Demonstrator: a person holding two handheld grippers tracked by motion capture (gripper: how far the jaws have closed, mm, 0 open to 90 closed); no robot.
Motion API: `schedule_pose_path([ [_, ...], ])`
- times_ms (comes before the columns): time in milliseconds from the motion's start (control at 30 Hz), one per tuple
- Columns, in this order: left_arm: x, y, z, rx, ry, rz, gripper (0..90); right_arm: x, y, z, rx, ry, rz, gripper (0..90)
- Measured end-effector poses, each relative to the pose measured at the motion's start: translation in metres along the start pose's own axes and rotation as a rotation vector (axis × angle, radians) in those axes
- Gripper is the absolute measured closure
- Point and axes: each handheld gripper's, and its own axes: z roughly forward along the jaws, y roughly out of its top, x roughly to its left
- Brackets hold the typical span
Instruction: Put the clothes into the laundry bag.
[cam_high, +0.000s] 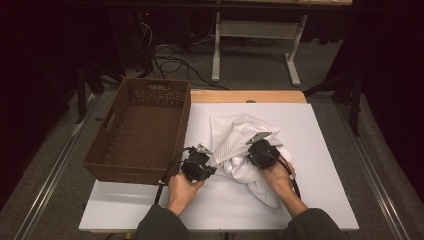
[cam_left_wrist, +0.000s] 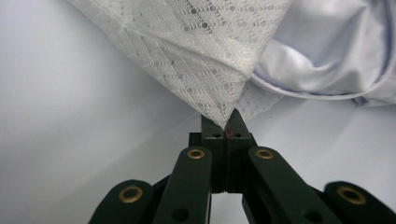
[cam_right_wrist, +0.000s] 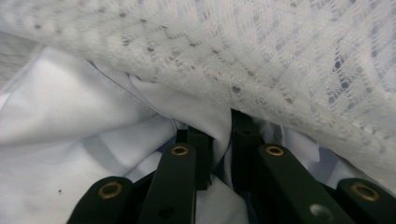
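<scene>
A brown wicker basket (cam_high: 135, 131) stands at the left edge of the white table (cam_high: 320, 200). Just right of the basket, the left gripper (cam_high: 200, 162) has its jaws pinched tight on a pointed corner of the white garment (cam_high: 239, 145). The garment lies crumpled well right of the basket, an open lace mesh layer over smooth plain fabric. Farther right of the basket, the right gripper (cam_high: 260, 150) clamps a fold of the smooth fabric under the lace.

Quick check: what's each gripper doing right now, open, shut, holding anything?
Left gripper: shut on a corner of the white lace cloth.
Right gripper: jaws closed on a fold of the smooth white fabric under the lace.
</scene>
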Motion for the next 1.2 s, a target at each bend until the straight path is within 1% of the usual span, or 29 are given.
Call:
schedule_pose_path([
  [33,0.0,0.0,0.0,-0.001,-0.002,-0.001,89.7,0.0,0.001,0.001,0.003,-0.001,-0.011,81.5],
  [67,0.001,0.0,0.0,0.001,-0.003,0.004,89.6,0.002,0.001,0.001,0.001,-0.006,-0.01,80.1],
  [100,0.001,0.0,-0.001,-0.008,-0.006,-0.002,89.6,0.004,0.002,0.0,0.001,0.002,-0.007,76.5],
  [133,0.001,0.0,-0.001,-0.009,-0.012,-0.002,89.5,0.005,0.001,-0.002,-0.002,0.024,0.01,70.6],
  [167,0.002,0.0,-0.002,-0.013,-0.016,-0.003,89.4,0.005,0.001,-0.005,-0.007,0.047,0.019,64.4],
  [200,0.002,0.001,-0.002,-0.017,-0.021,-0.009,89.3,0.007,0.0,-0.008,-0.004,0.06,0.025,59.2],
  [267,0.003,0.001,-0.002,-0.015,-0.024,-0.009,88.9,0.015,-0.002,-0.02,-0.03,0.052,0.007,48.3],
  [333,0.003,0.001,-0.001,-0.013,-0.026,-0.012,88.4,0.022,-0.003,-0.03,-0.041,0.055,-0.02,43.1],
  [400,0.003,0.001,0.001,-0.011,-0.027,-0.015,87.9,0.027,-0.005,-0.04,-0.06,0.067,-0.045,40.8],
  [433,0.003,0.001,0.002,-0.013,-0.024,-0.017,87.3,0.029,-0.006,-0.043,-0.069,0.084,-0.05,39.6],
  [467,0.002,0.001,0.002,-0.015,-0.021,-0.018,86.9,0.031,-0.005,-0.044,-0.067,0.1,-0.054,38.0],
  [500,0.002,0.001,0.001,-0.009,-0.019,-0.008,86.8,0.032,-0.005,-0.043,-0.063,0.108,-0.057,36.8],
  [567,0.001,0.001,0.0,-0.017,-0.016,-0.009,87.1,0.037,-0.003,-0.038,-0.055,0.108,-0.064,35.1],
  [633,0.0,0.002,-0.001,-0.024,-0.017,-0.01,88.9,0.042,0.001,-0.029,-0.045,0.114,-0.079,34.2],
  [667,-0.001,0.002,-0.002,-0.022,-0.021,-0.005,89.2,0.044,0.004,-0.024,-0.037,0.111,-0.084,34.3],
  [700,-0.002,0.002,-0.002,-0.021,-0.025,-0.004,89.3,0.047,0.007,-0.017,-0.024,0.102,-0.086,37.7],
  [733,-0.003,0.002,-0.002,-0.018,-0.024,0.003,89.4,0.047,0.009,-0.013,-0.021,0.095,-0.098,44.8],
  [767,-0.003,0.002,-0.002,-0.016,-0.025,0.006,89.5,0.047,0.011,-0.007,-0.015,0.067,-0.125,57.6],
  [800,-0.004,0.002,-0.002,-0.019,-0.027,0.01,89.5,0.046,0.012,-0.004,-0.01,0.052,-0.148,72.6],
  [833,-0.004,0.003,-0.004,-0.018,-0.028,0.011,89.6,0.041,0.014,-0.001,-0.003,0.064,-0.148,82.2],
  [867,-0.004,0.003,-0.005,-0.024,-0.028,0.009,89.7,0.037,0.015,0.0,0.002,0.071,-0.126,88.6],
  [900,-0.004,0.003,-0.006,-0.021,-0.031,0.012,89.7,0.032,0.017,-0.001,-0.033,0.055,-0.112,89.6],
  [933,-0.005,0.003,-0.006,-0.016,-0.039,0.013,89.7,0.029,0.018,-0.003,-0.035,0.041,-0.101,89.8],
  [967,-0.005,0.002,-0.006,-0.008,-0.04,0.021,89.8,0.023,0.021,-0.004,-0.05,0.018,-0.081,89.9],
  [1067,-0.008,0.002,-0.005,-0.004,-0.03,0.03,89.8,0.006,0.027,0.001,-0.035,-0.043,-0.025,89.8],
  [1100,-0.008,0.002,-0.005,-0.005,-0.028,0.034,89.8,0.002,0.028,0.005,-0.028,-0.059,-0.017,89.7],
  [1133,-0.007,0.002,-0.005,-0.003,-0.027,0.027,89.8,-0.001,0.029,0.01,-0.018,-0.063,0.001,89.2],
  [1167,-0.005,0.002,-0.004,0.002,-0.026,0.021,89.8,-0.001,0.029,0.013,-0.012,-0.061,0.006,88.5],
  [1200,-0.003,0.001,-0.003,0.008,-0.028,0.017,89.8,0.001,0.029,0.015,-0.011,-0.058,-0.007,85.6],
])
